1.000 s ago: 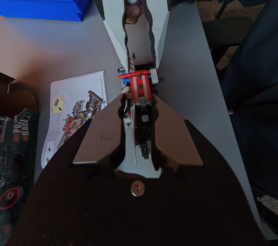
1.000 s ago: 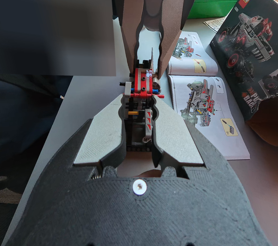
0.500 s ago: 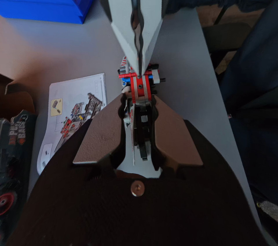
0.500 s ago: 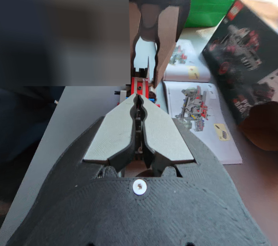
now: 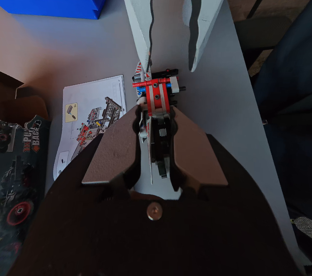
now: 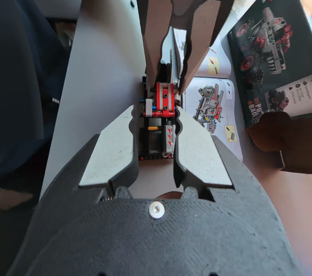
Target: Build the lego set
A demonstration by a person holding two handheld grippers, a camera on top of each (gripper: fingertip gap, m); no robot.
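At frame centre, the brown-fingered left gripper (image 5: pixel 154 112) clamps the red-and-grey lego model (image 5: pixel 157 97) above the grey table (image 5: pixel 84 51). The grey-fingered right gripper (image 6: pixel 155 112) stands parted around its far end, one fingertip touching.

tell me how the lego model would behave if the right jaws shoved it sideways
The lego model looks stiff but not solid: thin pins and a red axle stick out and could pop off. It looks narrow and tall, so it may tip rather than slide. With the left gripper clamped on it, it would probably twist against that grip.
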